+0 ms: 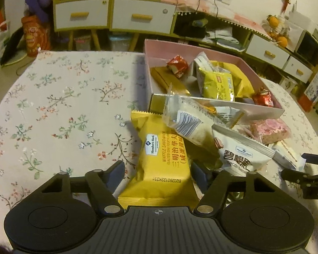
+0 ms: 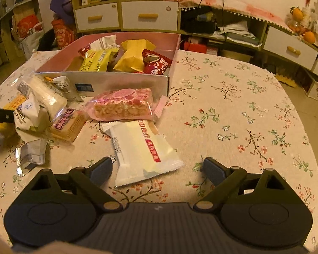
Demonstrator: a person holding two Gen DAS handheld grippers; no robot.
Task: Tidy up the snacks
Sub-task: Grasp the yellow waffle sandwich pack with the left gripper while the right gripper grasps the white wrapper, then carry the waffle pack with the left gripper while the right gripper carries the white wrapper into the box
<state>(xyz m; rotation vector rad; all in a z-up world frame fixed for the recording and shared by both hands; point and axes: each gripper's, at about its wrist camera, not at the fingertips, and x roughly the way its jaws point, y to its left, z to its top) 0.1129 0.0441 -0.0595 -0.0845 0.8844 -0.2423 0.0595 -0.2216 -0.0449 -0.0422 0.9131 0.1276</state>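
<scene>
1. Table (image 2: 243,110): floral cloth. The loose snacks lie in the near-left part, and the right side carries nothing I can see.
2. Pink box (image 2: 171,48): far centre, already part-filled with yellow and red packs. Sorting looks mid-way.
3. Yellow waffle pack (image 1: 165,158): lies near, just in front of the box, under a clear-wrapped bar (image 1: 188,124). My left hand-held gripper (image 1: 158,169) straddles it, fingers apart and not yet clamped.
4. White pack (image 2: 142,152): flat on the table, near. My right hand-held gripper (image 2: 156,169) is spread wide around its near end, no contact.
5. Step in hand: pick approach on both sides.
6. Next, I judge: close left on the waffle pack and lift slowly, since the bar on top may slide off.
</scene>
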